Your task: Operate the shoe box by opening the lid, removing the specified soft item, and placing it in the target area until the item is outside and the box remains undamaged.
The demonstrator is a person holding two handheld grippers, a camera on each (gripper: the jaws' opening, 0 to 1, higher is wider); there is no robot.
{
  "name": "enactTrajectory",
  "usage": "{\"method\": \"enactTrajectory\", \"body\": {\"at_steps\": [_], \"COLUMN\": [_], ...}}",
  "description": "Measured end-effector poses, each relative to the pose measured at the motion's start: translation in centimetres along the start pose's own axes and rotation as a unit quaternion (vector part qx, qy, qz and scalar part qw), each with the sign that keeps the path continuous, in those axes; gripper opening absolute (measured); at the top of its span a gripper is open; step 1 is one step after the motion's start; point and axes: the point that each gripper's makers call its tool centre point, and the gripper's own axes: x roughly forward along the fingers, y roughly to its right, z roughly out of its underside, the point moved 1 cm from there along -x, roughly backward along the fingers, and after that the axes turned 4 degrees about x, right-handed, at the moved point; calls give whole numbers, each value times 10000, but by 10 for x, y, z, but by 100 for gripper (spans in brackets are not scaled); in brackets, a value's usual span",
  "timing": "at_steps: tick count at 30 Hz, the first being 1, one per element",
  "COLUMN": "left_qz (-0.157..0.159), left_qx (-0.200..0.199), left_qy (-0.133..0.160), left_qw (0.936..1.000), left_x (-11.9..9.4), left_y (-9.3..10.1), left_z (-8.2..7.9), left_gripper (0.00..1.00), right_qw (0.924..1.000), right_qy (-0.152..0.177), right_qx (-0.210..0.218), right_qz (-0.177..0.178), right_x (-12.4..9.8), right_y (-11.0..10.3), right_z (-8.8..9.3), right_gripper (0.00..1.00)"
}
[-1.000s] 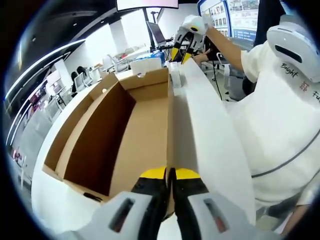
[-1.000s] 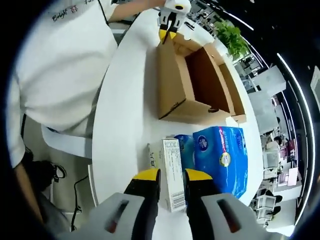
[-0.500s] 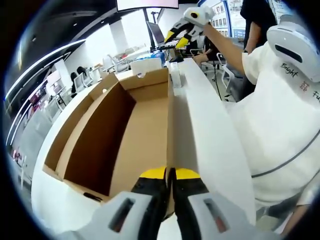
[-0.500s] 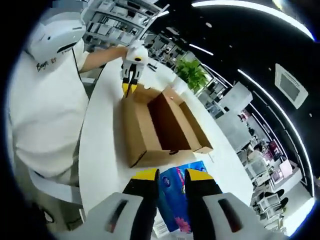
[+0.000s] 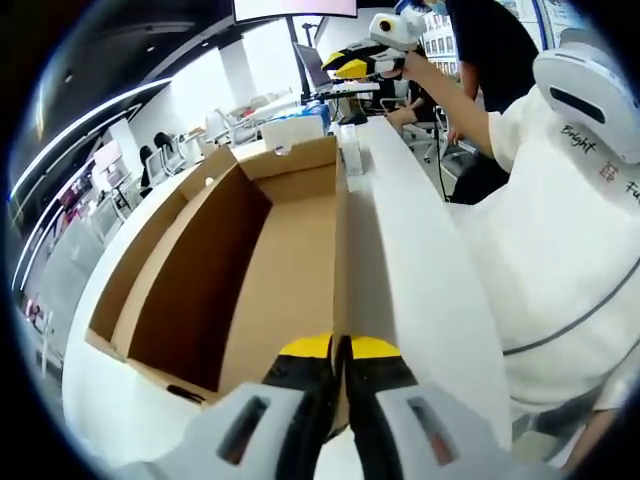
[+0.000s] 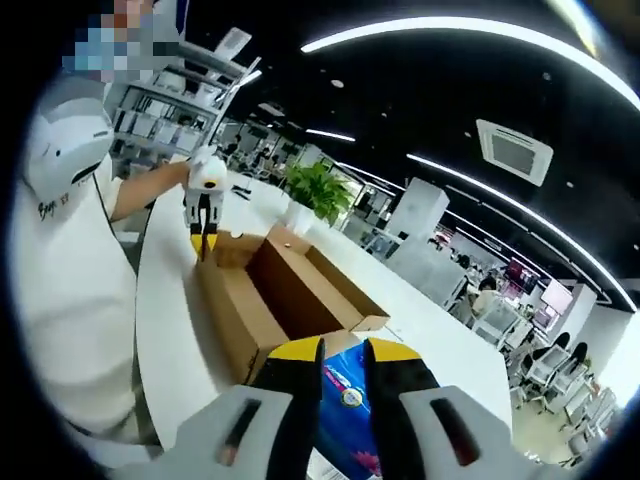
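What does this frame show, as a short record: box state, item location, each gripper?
box: cardboard box open, inside looks empty, standing on white table
item: blue tissue pack outside box, on the table beyond the box's end
left gripper: jaws closed on the box's near wall
right gripper: raised above the table, jaws slightly apart, nothing between them; the tissue pack lies below
person: white shirt beside the table
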Motion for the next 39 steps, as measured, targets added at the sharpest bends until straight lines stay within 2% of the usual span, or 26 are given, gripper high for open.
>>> {"method": "enactTrajectory", "body": {"at_steps": [1,2,4,5,6,8,11,13,17,19,20,21,22,24,25,26,29,31,32,33,36,37,38,39], "left_qz": [1,0,-1,-1,0,1,-1,-5,-10,-13,-13,-15,-12,20,23,26,19,5,2,-1,-3,-4,-4,-2], "left_qx": [9,15,10,10,11,13,6,0,-3,-7,-3,-17,-16,64,75,71,81,115,170,164,190,188,182,176], "left_qy": [0,-2,-2,-1,-2,0,0,-1,3,4,6,13,14,25,29,36,65,80,92,92,62,59,60,62], "left_qw": [10000,10000,10000,10000,10000,10000,10000,10000,10000,10000,10000,10000,10000,10000,10000,10000,9999,9999,9998,9998,9998,9998,9998,9998], "left_x": [0,0,0,0,0,0,0,0,0,0,0,0,0,0,0,0,-1,-1,-1,-1,0,0,0,0], "left_y": [0,0,0,0,0,0,0,0,-1,-1,-1,-1,-1,-1,0,0,0,0,0,0,1,1,0,0], "left_z": [0,0,0,0,0,0,0,0,0,0,0,0,0,0,0,0,0,0,0,0,-1,-1,0,0], "left_gripper": [3,3,3,3,3,3,3,3,3,3,3,3,3,3,3,3,3,3,3,3,3,3,3,3], "right_qw": [10000,9996,9987,9978,9973,9936,9887,9823,9804,9776,9750,9658,9599,9430,9425,9492,9564,9531,9488,9465,9468,9483,9551,9573], "right_qy": [48,191,376,378,369,601,506,519,588,744,806,991,1148,1548,1591,1570,1397,1262,1299,1337,1317,1260,1054,940], "right_qx": [23,175,175,359,576,949,1370,1753,1861,1883,1980,2312,2490,2898,2887,2648,2273,2386,2496,2565,2617,2590,2374,2347], "right_qz": [-13,94,309,403,280,129,337,408,262,569,612,621,584,524,548,657,1190,1369,1434,1431,1333,1337,1426,1405], "right_x": [-1,-3,-6,-8,-9,-9,-9,-5,2,3,3,3,4,8,9,13,18,17,16,16,18,20,23,26], "right_y": [-1,0,4,5,-1,-7,-5,-3,-9,-3,-2,-2,-3,-4,-4,-3,4,7,8,8,4,2,3,1], "right_z": [-2,-7,-13,-14,-15,-22,-17,-14,-14,-19,-22,-28,-32,-43,-43,-43,-40,-36,-36,-37,-38,-37,-32,-30], "right_gripper": [15,17,18,18,19,20,19,17,17,22,30,37,42,50,55,55,40,24,20,20,27,30,28,23]}}
